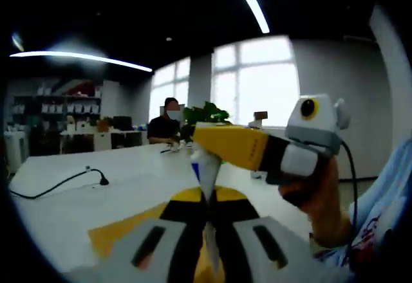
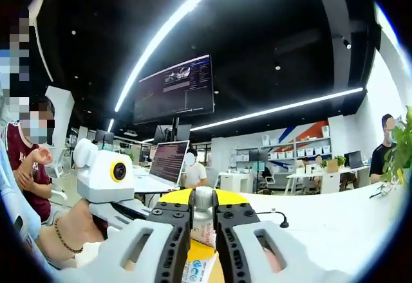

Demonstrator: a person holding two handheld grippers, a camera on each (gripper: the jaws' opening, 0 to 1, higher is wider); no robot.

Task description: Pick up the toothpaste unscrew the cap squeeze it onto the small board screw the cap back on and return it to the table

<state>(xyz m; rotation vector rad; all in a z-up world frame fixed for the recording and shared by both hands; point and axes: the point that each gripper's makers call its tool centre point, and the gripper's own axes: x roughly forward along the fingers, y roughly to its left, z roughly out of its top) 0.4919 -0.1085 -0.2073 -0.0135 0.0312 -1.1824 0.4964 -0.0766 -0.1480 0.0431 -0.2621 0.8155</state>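
The left gripper [image 1: 207, 215] clamps the flat tail of the soft toothpaste tube [image 1: 206, 173] above the white worktop [image 1: 122, 193], while the right gripper [image 2: 203, 222] pinches its stiff cap [image 2: 203, 200], the firmer place to grip for twisting.

I see a white toothpaste tube [image 1: 207, 175] with blue print, its cap [image 2: 203, 199] silver-white, yellow and black grippers [image 2: 203, 231], a white table [image 1: 96, 199], a black cable [image 1: 58, 185].
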